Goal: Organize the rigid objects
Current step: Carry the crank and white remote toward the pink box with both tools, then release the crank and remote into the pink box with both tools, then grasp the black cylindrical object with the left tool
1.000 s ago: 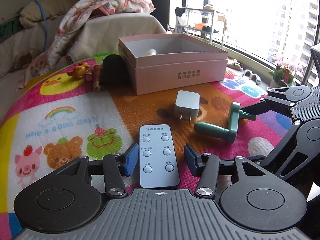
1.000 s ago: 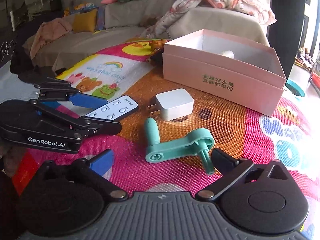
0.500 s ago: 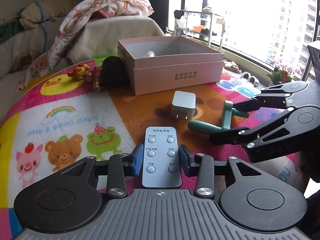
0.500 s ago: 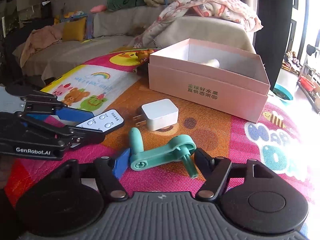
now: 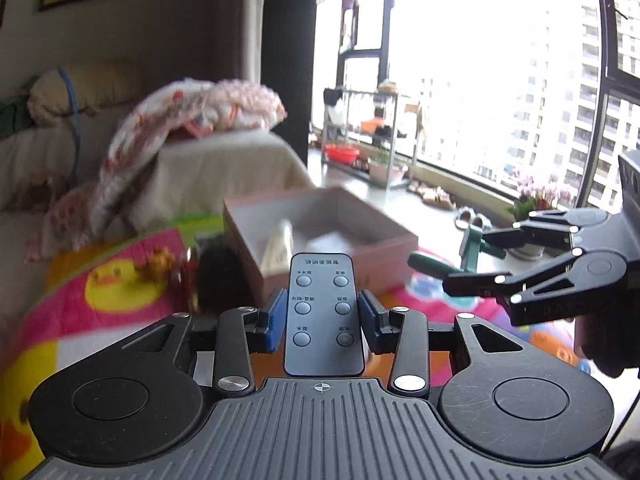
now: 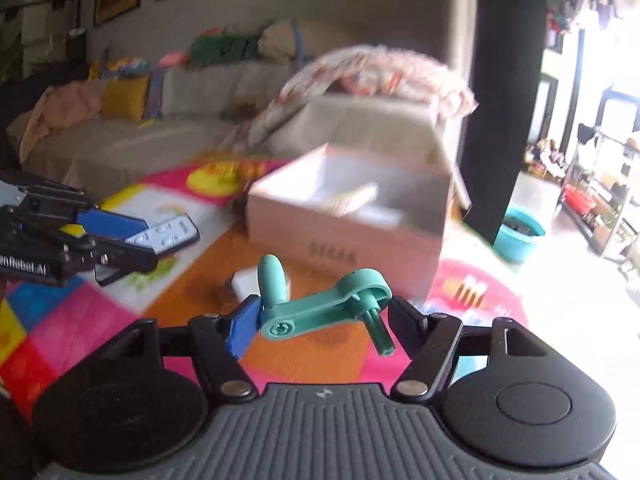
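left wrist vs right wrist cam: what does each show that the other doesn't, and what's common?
Left wrist only: the remote's button face between the left tongs, the small bear figure, the window and balcony rack.

Right wrist only: the white charger on the mat, the teal basin, the long couch, the green crank clamped in the right tongs.

Both: the pink box with a pale item inside, the play mat, the blanket, and each other's tongs with their load.

grey remote [image 5: 323, 312] and teal crank [image 6: 326, 308] held aloft
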Tool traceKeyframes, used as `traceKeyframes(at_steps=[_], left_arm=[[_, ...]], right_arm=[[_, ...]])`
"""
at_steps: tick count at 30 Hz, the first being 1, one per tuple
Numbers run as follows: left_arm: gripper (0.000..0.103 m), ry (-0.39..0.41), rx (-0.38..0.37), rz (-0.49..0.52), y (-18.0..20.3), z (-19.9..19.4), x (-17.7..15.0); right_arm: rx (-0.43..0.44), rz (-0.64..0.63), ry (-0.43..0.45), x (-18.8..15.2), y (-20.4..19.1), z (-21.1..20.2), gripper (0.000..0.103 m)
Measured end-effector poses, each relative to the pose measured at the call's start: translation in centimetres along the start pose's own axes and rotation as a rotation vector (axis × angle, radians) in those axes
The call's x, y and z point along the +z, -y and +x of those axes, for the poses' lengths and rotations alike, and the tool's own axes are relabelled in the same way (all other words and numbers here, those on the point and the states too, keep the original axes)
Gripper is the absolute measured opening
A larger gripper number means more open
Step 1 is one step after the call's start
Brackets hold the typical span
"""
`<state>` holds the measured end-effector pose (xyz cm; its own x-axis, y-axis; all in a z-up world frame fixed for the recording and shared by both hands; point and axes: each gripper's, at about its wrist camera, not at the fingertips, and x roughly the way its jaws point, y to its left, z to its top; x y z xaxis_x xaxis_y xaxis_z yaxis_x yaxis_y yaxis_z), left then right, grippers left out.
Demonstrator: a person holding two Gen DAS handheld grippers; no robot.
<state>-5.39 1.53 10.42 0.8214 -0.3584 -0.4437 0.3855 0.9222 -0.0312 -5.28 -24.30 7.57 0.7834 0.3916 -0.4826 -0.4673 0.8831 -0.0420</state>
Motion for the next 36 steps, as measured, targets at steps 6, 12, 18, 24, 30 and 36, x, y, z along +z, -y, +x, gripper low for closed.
traceKeyframes(at_steps=[6, 12, 18, 24, 30, 36], left_arm=[[0.043, 0.112, -0.019, 0.009, -1.3, 6.9, 8.5], [0.043, 0.039, -0.046, -0.096, -3.4, 15.5, 10.6], [0.043, -0.041, -0.026, -0.113, -4.9, 20.7, 8.1], [0.043, -0.009, -0.017, -0.174, -8.3, 18.1, 5.8], [0.043, -0.009, 0.111, -0.349, -15.2, 14.0, 3.0], [0.042, -0.129, 0.096, -0.365, -16.0, 13.4, 0.6]], right_arm=[[-0.097, 0.013, 0.073, 5.4, 1.8, 3.8, 0.070], [-0.073, 0.022, 0.029, 7.3, 1.4, 10.0, 0.070], [-0.032, 0.073, -0.050, 7.1, 1.5, 14.9, 0.072], [-0.042, 0.083, -0.063, 4.8, 1.4, 13.7, 0.074], [-0.059, 0.129, -0.008, 2.0, 2.0, 9.4, 0.079], [-0.014, 0.174, -0.052, -0.9, 1.5, 7.6, 0.079]])
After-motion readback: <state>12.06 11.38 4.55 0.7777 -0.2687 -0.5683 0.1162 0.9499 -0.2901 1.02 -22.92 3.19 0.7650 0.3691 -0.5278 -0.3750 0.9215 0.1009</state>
